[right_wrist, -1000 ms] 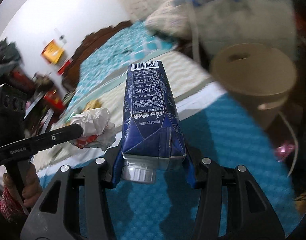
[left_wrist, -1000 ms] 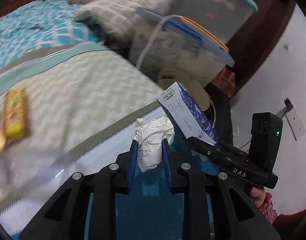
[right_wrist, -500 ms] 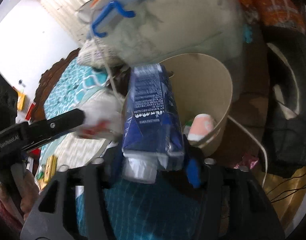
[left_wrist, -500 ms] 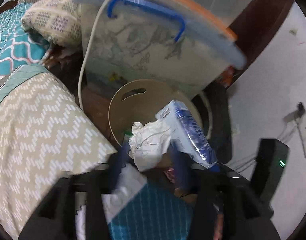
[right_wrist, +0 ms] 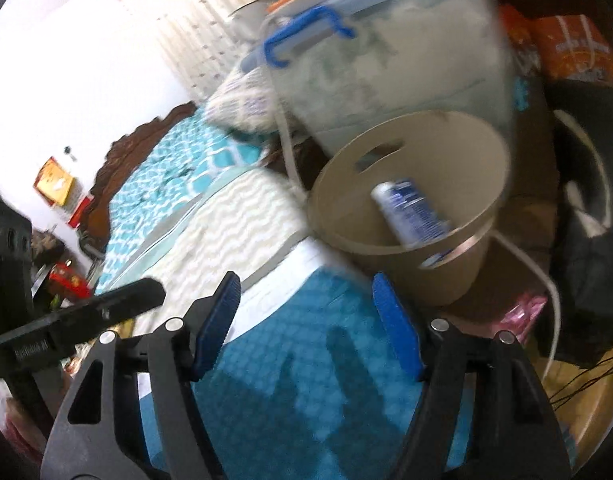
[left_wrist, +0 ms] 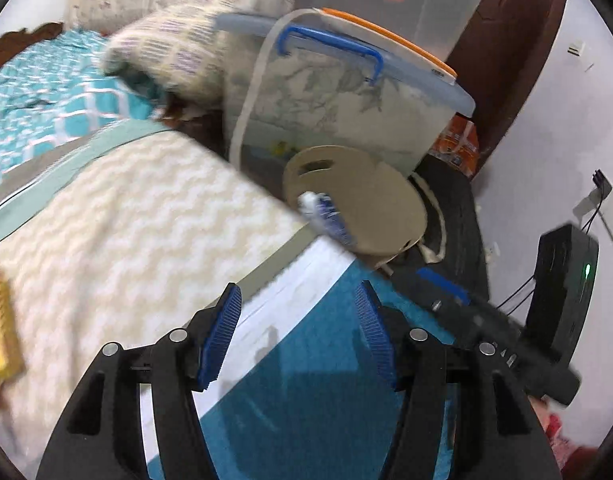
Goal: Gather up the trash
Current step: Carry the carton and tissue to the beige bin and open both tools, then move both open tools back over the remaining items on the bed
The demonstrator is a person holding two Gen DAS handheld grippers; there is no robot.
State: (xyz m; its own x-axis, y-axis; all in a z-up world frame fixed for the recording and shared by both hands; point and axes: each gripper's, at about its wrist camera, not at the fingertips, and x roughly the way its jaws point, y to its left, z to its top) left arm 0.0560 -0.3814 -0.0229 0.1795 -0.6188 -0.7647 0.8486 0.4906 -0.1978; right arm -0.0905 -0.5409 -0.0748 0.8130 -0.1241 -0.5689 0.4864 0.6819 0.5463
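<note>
A beige trash bin (right_wrist: 410, 216) stands on the floor beside the bed; it also shows in the left wrist view (left_wrist: 358, 196). A blue and white milk carton (right_wrist: 410, 212) lies tilted inside it, and shows blurred at the bin's rim in the left wrist view (left_wrist: 326, 216). My left gripper (left_wrist: 298, 336) is open and empty above the bed's corner. My right gripper (right_wrist: 306, 328) is open and empty, just short of the bin. The crumpled white paper is not visible.
A clear storage box with a blue handle (left_wrist: 346, 92) stands behind the bin. A zigzag blanket (left_wrist: 126, 232) and teal cover (right_wrist: 306, 380) lie on the bed. A yellow wrapper (left_wrist: 0, 328) lies at the left. A black bag (right_wrist: 586, 240) sits right of the bin.
Both grippers have opened and pulled back from the bin. The milk carton has dropped into the bin and the crumpled paper has left the left gripper.
</note>
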